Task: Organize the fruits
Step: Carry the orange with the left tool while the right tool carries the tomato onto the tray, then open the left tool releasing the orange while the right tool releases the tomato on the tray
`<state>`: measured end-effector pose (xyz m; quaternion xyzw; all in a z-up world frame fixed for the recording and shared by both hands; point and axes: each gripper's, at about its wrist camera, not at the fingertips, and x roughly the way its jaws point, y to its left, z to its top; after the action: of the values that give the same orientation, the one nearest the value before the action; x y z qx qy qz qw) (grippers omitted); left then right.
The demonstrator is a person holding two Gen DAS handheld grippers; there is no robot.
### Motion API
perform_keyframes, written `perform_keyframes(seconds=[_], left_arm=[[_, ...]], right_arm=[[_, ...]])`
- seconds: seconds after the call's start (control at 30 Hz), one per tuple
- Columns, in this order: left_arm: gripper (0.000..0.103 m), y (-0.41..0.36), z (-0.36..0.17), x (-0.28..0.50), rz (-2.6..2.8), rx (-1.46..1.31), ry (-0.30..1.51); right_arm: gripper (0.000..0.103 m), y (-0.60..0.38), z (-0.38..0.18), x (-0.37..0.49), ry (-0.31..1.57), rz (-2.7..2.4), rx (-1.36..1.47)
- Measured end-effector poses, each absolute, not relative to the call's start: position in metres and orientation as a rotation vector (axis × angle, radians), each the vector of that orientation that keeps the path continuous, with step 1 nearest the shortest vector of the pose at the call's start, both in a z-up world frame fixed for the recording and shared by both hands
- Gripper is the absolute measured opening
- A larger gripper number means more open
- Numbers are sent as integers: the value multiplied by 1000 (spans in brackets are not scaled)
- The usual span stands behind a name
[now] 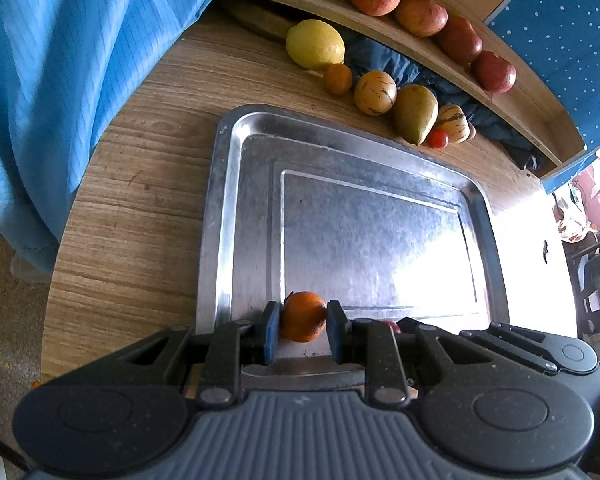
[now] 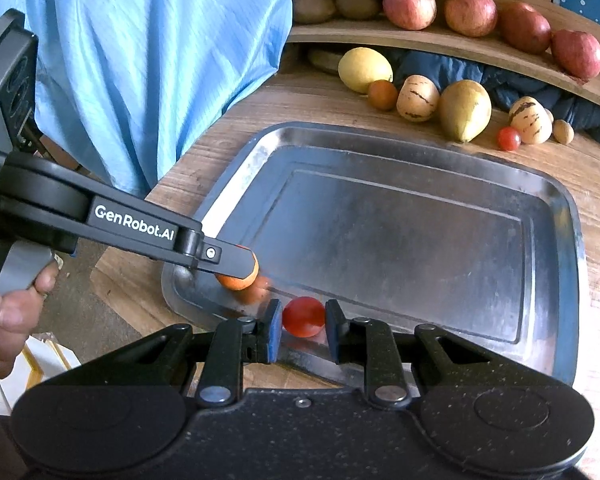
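My left gripper [image 1: 302,330] is shut on a small orange [image 1: 303,316], held low over the near left corner of the steel tray [image 1: 220,216]. The right gripper [image 2: 302,328] is shut on a cherry tomato [image 2: 303,316] just above the tray's near rim [image 2: 564,280]. In the right wrist view the left gripper's arm [image 2: 140,226] reaches in from the left, with the small orange [image 2: 236,282] under its tip. Loose fruit lies beyond the tray: a lemon [image 1: 315,44], another small orange [image 1: 338,79], a pear [image 1: 415,113], striped melons [image 1: 375,92] and a second cherry tomato [image 1: 438,138].
A wooden shelf [image 2: 440,42] behind the loose fruit carries several red apples [image 2: 470,13], potatoes and bananas. A person in a light blue coat [image 2: 160,60] stands at the table's left edge; a hand [image 2: 12,300] grips the left tool. Dark blue cloth [image 2: 444,70] lies under the shelf.
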<state>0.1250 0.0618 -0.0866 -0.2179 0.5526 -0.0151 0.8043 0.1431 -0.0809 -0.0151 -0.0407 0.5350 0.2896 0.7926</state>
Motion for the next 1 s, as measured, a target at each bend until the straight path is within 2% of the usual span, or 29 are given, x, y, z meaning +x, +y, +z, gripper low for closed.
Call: perform_keyframes(seconds=[0.5, 0.7, 0.87, 1.0], left_arm=[[29, 60, -84, 123, -34, -450, 1184], [45, 56, -75, 116, -43, -427, 1164], [61, 55, -64, 104, -35, -395, 1157], [79, 54, -56, 95, -25, -359, 1162]], right_arm=[[28, -85, -13, 143, 1151, 606, -82], [37, -88, -6, 139, 1129, 591, -73], [56, -94, 3, 132, 1100, 581, -66], [72, -101, 12, 126, 1078, 571, -60]])
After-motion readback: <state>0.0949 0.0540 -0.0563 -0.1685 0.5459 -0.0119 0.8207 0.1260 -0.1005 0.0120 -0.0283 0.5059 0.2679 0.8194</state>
